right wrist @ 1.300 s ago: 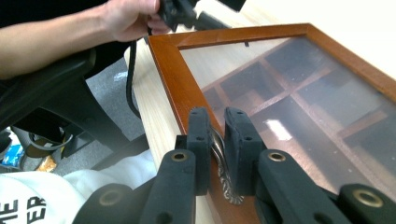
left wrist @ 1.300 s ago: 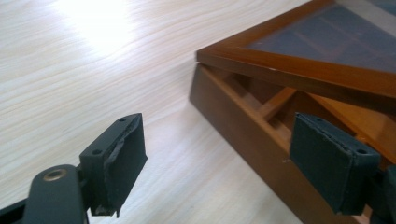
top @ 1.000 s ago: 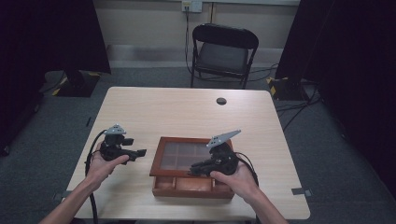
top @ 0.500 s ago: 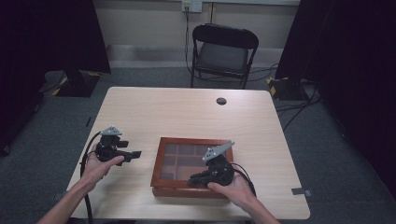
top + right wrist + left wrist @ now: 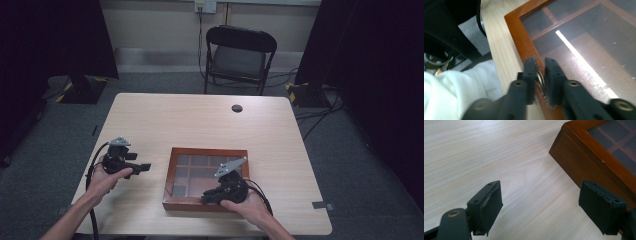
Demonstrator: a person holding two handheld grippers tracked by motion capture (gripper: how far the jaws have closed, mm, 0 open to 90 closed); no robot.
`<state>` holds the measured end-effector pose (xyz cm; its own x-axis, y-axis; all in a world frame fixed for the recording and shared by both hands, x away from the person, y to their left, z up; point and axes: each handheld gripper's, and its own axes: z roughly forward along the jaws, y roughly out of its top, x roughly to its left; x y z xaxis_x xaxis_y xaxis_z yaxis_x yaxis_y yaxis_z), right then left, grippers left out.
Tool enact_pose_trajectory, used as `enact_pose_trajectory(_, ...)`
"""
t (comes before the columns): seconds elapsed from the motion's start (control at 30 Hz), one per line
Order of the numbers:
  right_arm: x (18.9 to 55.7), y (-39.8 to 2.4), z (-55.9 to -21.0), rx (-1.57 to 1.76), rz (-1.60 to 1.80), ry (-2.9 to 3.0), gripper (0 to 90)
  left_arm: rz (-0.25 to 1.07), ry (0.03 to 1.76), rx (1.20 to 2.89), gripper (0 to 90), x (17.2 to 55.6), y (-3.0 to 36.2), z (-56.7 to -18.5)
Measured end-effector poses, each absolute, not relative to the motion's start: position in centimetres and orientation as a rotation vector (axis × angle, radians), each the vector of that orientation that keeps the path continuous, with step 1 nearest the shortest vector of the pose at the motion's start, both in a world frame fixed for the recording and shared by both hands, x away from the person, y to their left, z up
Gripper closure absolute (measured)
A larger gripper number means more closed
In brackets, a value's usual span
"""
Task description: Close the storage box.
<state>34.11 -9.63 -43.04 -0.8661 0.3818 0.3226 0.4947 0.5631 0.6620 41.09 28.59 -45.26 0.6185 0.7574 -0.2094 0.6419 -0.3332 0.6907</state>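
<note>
Box, wooden with a glass lid, sits near the table's front edge. Right gripper rests at the box's front edge, jaws nearly closed on a small metal ring. Left gripper, jaws wide apart and empty, hovers just left of the box.

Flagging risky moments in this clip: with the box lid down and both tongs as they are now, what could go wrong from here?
1. The right tongs pinch a small metal ring at the front edge of the wooden box; the narrow hold may slip.
2. The left tongs hang open beside the box without touching it, so a pull could drag the unbraced box across the table.
</note>
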Motion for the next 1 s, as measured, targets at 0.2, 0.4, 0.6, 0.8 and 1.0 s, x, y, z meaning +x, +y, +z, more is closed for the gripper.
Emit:
enact_pose_trajectory(0.2, 34.7, -10.8, -41.9, -0.838, -1.315, -2.607, 67.8, 0.189, 1.098, 2.071, 18.5, 41.1, 28.8, -45.3)
enact_pose_trajectory(0.4, 35.8, -13.6, -40.4, -1.059, -1.438, -2.579, 55.1, 0.186, 1.128, 2.070, 18.4, 41.2, 29.2, -45.5)
enact_pose_trajectory(0.6, 36.7, -18.1, -39.4, -1.271, -1.485, -2.585, 41.7, 0.191, 1.146, 2.083, 17.8, 41.5, 29.9, -45.8)
enact_pose_trajectory(0.8, 37.0, -22.9, -40.1, -1.524, -1.510, -2.525, 32.1, 0.200, 1.186, 2.082, 17.7, 41.9, 30.5, -46.4)
enact_pose_trajectory(1.0, 37.7, -27.6, -43.1, -1.813, -1.381, -2.460, 22.7, 0.192, 1.255, 2.114, 17.3, 42.3, 30.7, -46.9)
